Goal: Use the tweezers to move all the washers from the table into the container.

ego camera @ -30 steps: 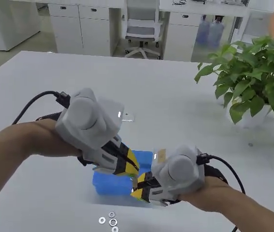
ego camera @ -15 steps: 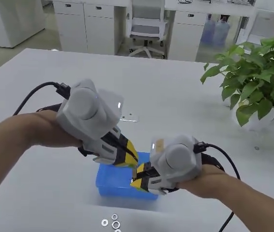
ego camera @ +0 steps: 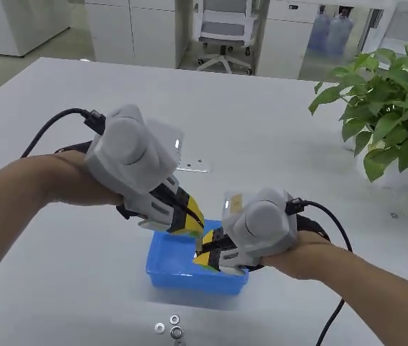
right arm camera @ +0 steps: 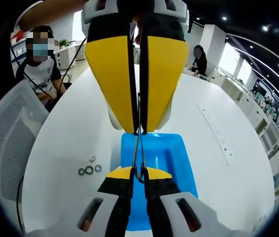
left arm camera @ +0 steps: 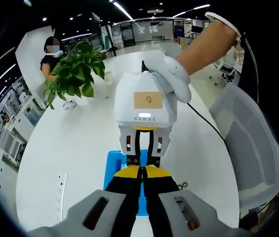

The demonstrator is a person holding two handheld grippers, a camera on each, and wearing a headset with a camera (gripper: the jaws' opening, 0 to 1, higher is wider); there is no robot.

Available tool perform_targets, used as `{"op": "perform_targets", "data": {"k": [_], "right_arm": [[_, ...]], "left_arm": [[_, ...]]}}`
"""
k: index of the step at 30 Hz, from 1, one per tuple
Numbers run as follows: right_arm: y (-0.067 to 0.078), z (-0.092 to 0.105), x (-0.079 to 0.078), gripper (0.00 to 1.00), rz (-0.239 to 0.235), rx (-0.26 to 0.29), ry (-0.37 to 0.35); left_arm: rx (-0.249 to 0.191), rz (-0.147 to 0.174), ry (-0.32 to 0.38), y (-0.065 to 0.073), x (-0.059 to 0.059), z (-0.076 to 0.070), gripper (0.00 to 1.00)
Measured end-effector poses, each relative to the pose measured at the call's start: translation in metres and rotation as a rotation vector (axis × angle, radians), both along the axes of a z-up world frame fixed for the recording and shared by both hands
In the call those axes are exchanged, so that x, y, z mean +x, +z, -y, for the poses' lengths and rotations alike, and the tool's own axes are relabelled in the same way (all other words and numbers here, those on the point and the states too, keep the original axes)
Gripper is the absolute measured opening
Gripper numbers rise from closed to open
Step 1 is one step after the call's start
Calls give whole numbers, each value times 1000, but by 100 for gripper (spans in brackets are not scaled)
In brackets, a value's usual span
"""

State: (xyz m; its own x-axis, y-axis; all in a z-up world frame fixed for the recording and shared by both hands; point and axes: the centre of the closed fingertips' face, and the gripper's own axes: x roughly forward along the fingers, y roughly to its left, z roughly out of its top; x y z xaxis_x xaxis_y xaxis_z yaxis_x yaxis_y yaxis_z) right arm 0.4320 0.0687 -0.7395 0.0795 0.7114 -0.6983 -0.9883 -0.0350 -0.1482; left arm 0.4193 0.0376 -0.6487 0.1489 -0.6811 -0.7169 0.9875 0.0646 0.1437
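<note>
White matte tabletop (ego camera: 276, 122): leafy green potted plant (ego camera: 388, 101), far right; small rectangular flush plate (ego camera: 193, 166), centre. Beyond the far edge: grey swivel chair (ego camera: 222, 25), white drawer cabinets (ego camera: 132, 29).

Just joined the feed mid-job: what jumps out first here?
The left gripper and right gripper meet tip to tip above the blue rectangular plastic container, both with jaws closed on the thin metal tweezers between them. Three small silver washers lie on the white table beside the container. A leafy green potted plant stands on the table's right side.
</note>
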Motion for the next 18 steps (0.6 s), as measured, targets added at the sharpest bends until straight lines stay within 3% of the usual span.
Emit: {"op": "perform_targets", "data": {"k": [18], "right_arm": [[-31,-9,17,10,-59,1,9]], "left_arm": [[14,-33,17,-31,23,-11,5]]}}
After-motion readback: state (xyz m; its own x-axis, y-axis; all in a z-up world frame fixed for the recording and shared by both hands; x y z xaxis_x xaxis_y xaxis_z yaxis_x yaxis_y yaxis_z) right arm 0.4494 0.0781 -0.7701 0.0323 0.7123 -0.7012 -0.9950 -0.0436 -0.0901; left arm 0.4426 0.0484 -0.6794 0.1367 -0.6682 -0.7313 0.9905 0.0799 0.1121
